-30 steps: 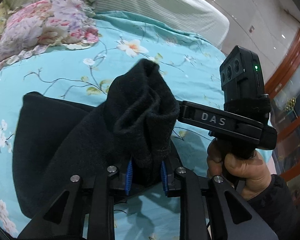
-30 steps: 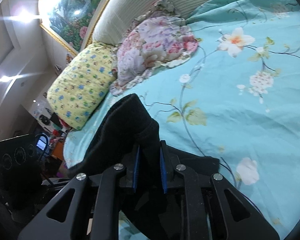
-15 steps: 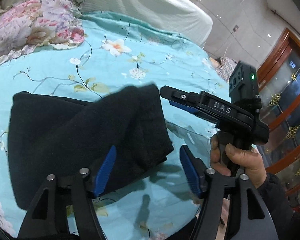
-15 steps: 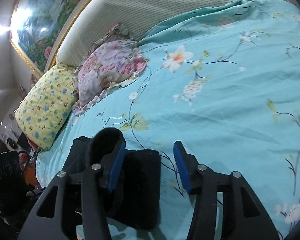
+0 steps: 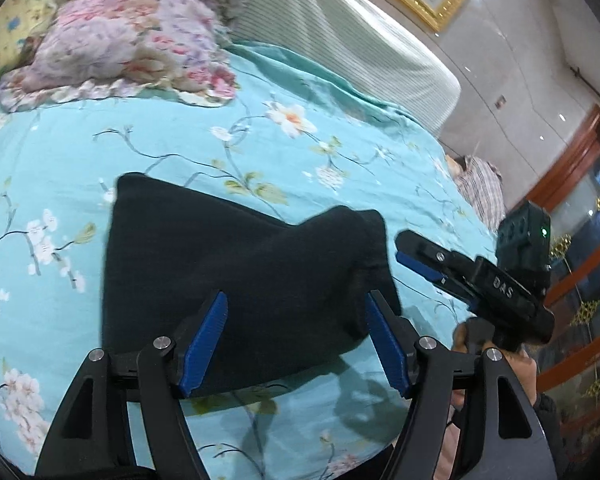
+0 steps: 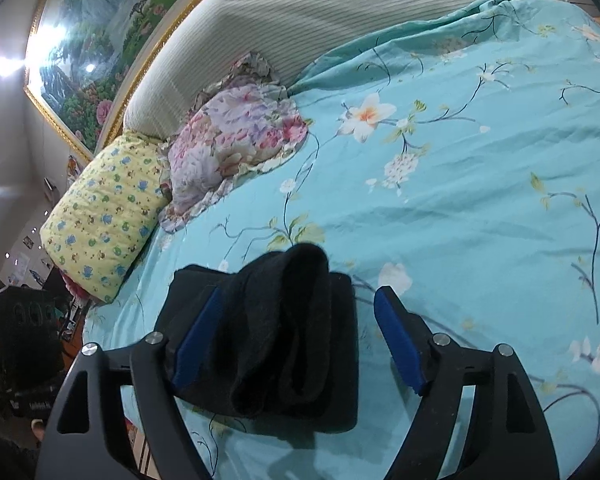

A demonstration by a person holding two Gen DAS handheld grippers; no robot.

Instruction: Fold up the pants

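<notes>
Black pants [image 5: 236, 272] are lying folded in a thick bundle on the turquoise floral bedspread [image 5: 172, 136], with a rolled ridge of cloth standing up along the top in the right wrist view. I am seeing my left gripper [image 5: 296, 344] hanging just above the bundle's near edge with its blue pads spread wide apart, gripping nothing. My right gripper [image 6: 296, 340] is likewise gaping open over the same bundle, the ridge sitting between its fingers; floral pillow [image 6: 236, 136] and yellow pillow [image 6: 104, 208] are resting by the headboard.
</notes>
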